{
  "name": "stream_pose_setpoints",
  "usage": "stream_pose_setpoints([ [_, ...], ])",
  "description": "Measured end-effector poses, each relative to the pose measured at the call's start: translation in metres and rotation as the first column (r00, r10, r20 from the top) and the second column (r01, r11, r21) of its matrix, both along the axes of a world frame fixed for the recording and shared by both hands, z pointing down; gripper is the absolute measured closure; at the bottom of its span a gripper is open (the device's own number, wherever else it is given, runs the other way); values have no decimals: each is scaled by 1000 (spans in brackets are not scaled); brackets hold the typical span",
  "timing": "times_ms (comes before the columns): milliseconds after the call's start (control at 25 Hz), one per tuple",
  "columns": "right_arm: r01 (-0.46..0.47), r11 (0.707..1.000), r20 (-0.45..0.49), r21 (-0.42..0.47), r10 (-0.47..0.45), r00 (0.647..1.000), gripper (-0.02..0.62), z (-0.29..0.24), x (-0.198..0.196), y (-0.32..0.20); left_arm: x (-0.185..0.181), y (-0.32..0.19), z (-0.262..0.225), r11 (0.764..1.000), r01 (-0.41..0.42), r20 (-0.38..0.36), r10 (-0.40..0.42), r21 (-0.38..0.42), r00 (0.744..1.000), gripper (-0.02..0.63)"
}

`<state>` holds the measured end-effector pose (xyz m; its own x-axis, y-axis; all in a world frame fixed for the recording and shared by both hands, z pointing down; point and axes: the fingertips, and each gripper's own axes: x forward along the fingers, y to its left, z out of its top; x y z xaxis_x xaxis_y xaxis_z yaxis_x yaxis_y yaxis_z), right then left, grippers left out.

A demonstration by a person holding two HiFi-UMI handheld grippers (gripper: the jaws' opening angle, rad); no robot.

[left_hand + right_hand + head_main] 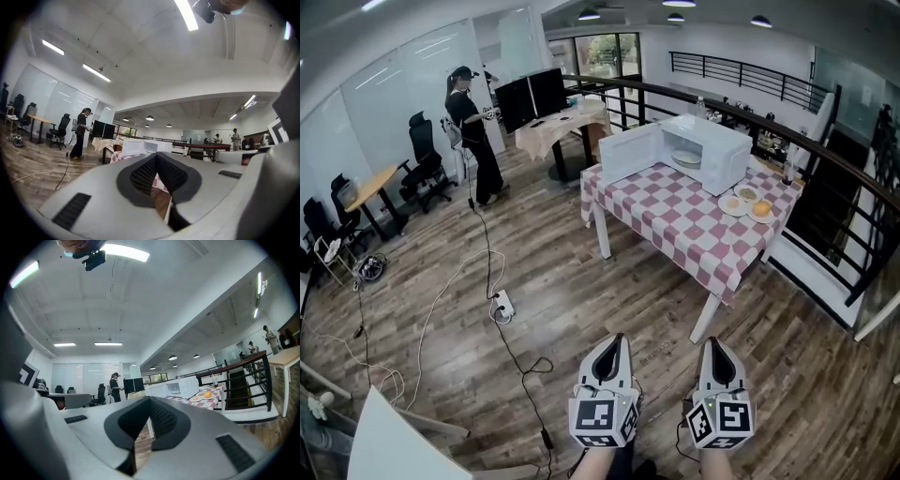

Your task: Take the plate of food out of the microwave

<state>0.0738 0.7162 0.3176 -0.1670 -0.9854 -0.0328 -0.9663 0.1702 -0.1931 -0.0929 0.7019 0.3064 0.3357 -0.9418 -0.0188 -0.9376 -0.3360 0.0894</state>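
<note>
Head view: left gripper (617, 342) and right gripper (713, 344) are closed, empty, well apart from the table (675, 214); approach first, then open jaws for the plate (686, 159) inside the microwave (724, 141).

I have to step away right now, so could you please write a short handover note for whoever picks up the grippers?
Left gripper: shut, empty. Right gripper: shut, empty. Both hang over the floor, well short of the table.
The microwave stands on it, door open, plate inside.
Done: door open. Left: walk up, grip the plate, bring it out.
</note>
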Motion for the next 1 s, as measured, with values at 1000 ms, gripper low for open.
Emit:
stream_pose_setpoints([
  [1000, -45, 999, -21, -24, 44, 999, 600, 0, -91, -242, -92, -249, -4, 999, -39, -24, 39, 0, 999, 591],
])
